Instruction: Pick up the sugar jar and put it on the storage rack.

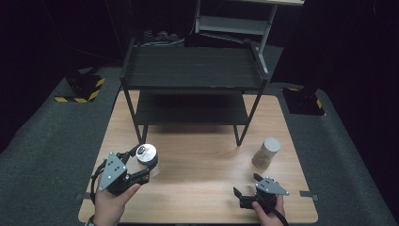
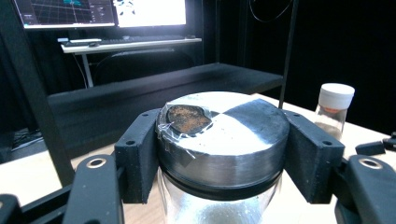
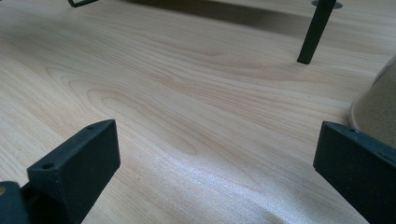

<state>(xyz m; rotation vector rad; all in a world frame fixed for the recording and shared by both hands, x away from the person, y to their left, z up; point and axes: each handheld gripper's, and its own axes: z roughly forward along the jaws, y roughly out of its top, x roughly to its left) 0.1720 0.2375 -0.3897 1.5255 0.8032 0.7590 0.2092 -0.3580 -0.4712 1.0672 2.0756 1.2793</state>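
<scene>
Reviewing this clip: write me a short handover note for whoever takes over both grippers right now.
Left gripper: shut on the metal-lidded glass jar, jaws clamped on the lid's sides, near the table's front left.
Right gripper: open, jaws wide with nothing between them, low over the wooden table at front right.
White-capped jar: stands on the table just beyond the right gripper, untouched.
Black two-tier shelf: at the back, both tiers bare.
Done: first jar gripped.
Left, probably: place it on the shelf, then handle the white-capped jar.
</scene>
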